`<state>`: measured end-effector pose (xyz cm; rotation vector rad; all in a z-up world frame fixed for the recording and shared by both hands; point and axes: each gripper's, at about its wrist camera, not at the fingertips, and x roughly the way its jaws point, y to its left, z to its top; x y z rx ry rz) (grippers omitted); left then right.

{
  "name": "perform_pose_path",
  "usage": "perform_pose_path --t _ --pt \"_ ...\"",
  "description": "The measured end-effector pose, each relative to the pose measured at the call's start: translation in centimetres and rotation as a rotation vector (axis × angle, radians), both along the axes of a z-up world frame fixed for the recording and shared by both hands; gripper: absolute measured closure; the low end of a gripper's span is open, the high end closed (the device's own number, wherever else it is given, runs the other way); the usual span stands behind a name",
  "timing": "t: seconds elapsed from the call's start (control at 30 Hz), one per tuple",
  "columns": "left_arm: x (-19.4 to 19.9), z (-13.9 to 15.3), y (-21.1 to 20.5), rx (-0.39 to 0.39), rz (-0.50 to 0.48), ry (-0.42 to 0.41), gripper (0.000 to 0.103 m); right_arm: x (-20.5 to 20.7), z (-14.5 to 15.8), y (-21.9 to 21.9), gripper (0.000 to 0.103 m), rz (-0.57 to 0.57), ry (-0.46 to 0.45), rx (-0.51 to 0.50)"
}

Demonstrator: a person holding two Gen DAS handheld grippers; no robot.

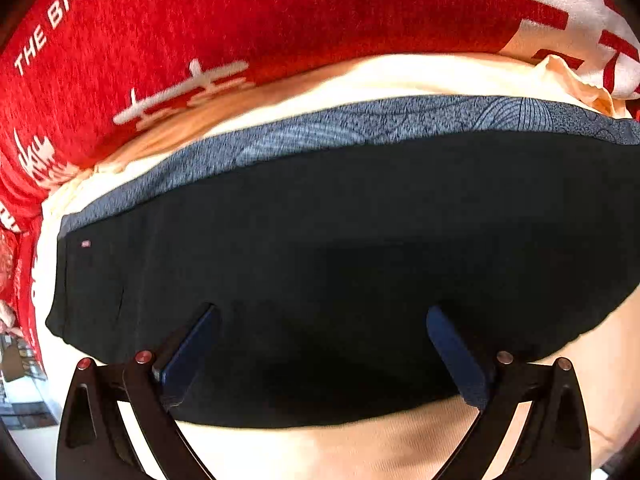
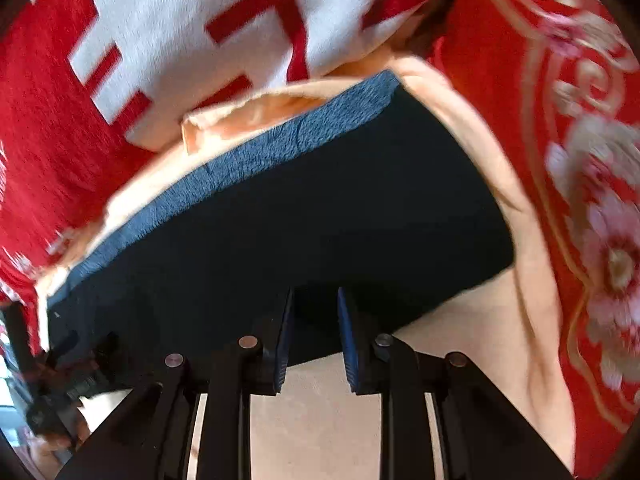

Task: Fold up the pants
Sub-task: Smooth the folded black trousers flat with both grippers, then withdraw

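Observation:
The black pants (image 1: 320,240) lie folded flat on a cream sheet (image 1: 360,452), with their blue-grey patterned waistband (image 1: 360,120) along the far edge. My left gripper (image 1: 323,312) hangs over the near part of the black cloth, its jaws wide open with nothing between them. In the right wrist view the same pants (image 2: 320,208) show their right end, with the waistband (image 2: 256,156) running up to the far corner. My right gripper (image 2: 316,292) points down at the near edge of the cloth. Its blue pads (image 2: 348,340) stand a narrow gap apart, and no fold is pinched between them.
A red blanket (image 1: 240,12) with white lettering lies beyond the pants, with a white patch (image 2: 192,40) bearing red characters. A red floral cover (image 2: 580,160) runs along the right side. A dark blurred shape (image 2: 60,380) sits at the lower left of the right wrist view.

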<state>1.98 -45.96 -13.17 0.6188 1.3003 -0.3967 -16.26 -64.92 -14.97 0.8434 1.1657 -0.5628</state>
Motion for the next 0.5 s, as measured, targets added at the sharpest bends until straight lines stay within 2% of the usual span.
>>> perform_pose_path --t 0.13,0.27,0.43,0.5 --pt "-0.3 0.7 0.8 0.008 0.023 0.036 0.000 -2.4 0.8 0.4 0.076 -0.072 -0.034 0.090" --pt "-1.7 1.9 0.0 0.022 0.026 0.043 0.000 -4.5 1.2 1.6 0.067 -0.113 -0.091 0.188" --pt "-1.3 0.9 0.6 0.031 0.032 0.046 0.000 -4.6 1.0 1.6 0.067 -0.143 -0.120 0.264" --pt "-0.8 0.7 0.6 0.035 0.028 0.042 0.000 -3.5 0.6 1.7 0.067 -0.150 -0.123 0.280"
